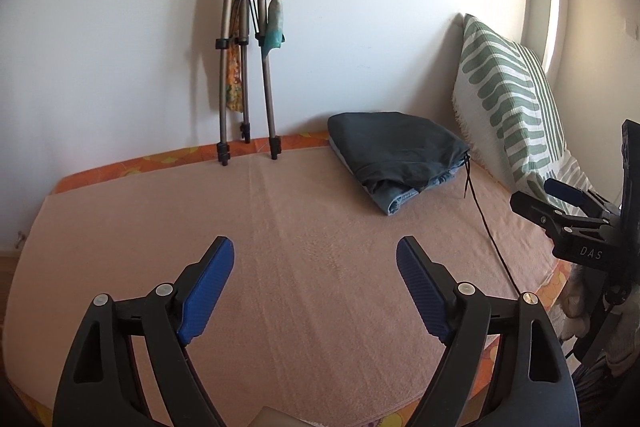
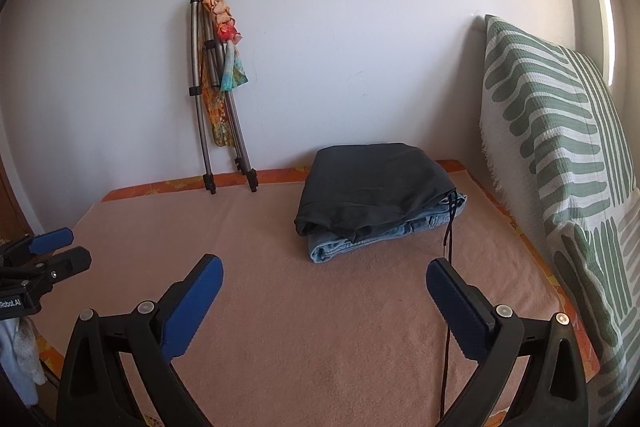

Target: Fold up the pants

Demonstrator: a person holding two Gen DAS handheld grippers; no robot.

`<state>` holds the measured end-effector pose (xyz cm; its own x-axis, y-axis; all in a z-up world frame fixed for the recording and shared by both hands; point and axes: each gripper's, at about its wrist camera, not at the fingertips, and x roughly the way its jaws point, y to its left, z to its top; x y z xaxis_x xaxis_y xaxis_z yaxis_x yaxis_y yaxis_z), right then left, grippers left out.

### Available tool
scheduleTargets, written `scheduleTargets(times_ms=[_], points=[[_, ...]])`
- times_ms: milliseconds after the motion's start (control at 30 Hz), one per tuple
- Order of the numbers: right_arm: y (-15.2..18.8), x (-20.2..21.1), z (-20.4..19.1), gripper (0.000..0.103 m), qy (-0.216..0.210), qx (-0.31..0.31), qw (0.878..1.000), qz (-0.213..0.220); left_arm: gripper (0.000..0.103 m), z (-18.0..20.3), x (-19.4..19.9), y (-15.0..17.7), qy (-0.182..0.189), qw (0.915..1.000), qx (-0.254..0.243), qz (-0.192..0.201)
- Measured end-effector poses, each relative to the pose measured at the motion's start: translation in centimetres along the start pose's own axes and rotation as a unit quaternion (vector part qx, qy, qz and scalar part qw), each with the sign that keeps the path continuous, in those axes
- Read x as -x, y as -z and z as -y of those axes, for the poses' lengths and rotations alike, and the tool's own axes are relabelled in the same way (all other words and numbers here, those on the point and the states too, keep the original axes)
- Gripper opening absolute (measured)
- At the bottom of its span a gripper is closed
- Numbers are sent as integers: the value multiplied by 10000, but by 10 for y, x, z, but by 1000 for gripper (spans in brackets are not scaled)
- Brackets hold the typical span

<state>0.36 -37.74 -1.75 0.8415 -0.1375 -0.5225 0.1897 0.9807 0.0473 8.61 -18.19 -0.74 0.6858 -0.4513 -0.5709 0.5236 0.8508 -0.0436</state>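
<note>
A folded dark grey pair of pants lies on top of folded blue jeans at the far right of the pink towel-covered bed. A black drawstring trails from the stack toward me. My left gripper is open and empty above the bed, well short of the stack. My right gripper is open and empty, just short of the stack; it also shows at the right edge of the left wrist view.
A folded tripod with colourful scarves leans on the white wall at the bed's far edge. A green-and-white patterned pillow stands along the right side. The left gripper shows at the left edge of the right wrist view.
</note>
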Motion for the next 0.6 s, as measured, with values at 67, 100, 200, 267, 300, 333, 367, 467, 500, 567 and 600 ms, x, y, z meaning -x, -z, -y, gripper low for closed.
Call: scheduleTargets(times_ms=[67, 100, 200, 267, 300, 333, 367, 467, 500, 567, 600], points=[[2, -4, -4, 103, 34, 146, 9999, -19, 85, -1, 1, 3, -41, 10000, -55, -2], [3, -5, -5, 103, 49, 196, 9998, -4, 85, -2, 1, 4, -64, 9999, -77, -4], [2, -5, -6, 103, 102, 195, 9997, 67, 85, -4, 0, 8, -87, 9999, -56, -40], [0, -5, -4, 103, 51, 74, 9999, 62, 85, -5, -2, 10, -76, 9999, -22, -103], [0, -6, -4, 103, 10, 15, 10000, 49, 85, -6, -4, 11, -69, 9999, 6, -128], [0, -6, -3, 103, -10, -2, 10000, 31, 85, -6, -5, 11, -58, 9999, 37, -152], [0, -7, -4, 103, 1, 15, 10000, 22, 85, -6, -6, 11, -51, 9998, 54, -169], [1, -9, -5, 103, 81, 82, 9999, 22, 85, -4, -9, 11, -15, 9997, 55, -244], [1, -9, -5, 103, 74, 82, 9999, 13, 85, -3, -8, 10, 12, 9997, 62, -251], [2, -9, -5, 103, 57, 77, 10000, 7, 85, -1, -7, 10, 47, 9998, 45, -213], [2, -9, -5, 103, 55, 88, 9999, 9, 85, 1, -6, 10, 35, 9998, 20, -205]])
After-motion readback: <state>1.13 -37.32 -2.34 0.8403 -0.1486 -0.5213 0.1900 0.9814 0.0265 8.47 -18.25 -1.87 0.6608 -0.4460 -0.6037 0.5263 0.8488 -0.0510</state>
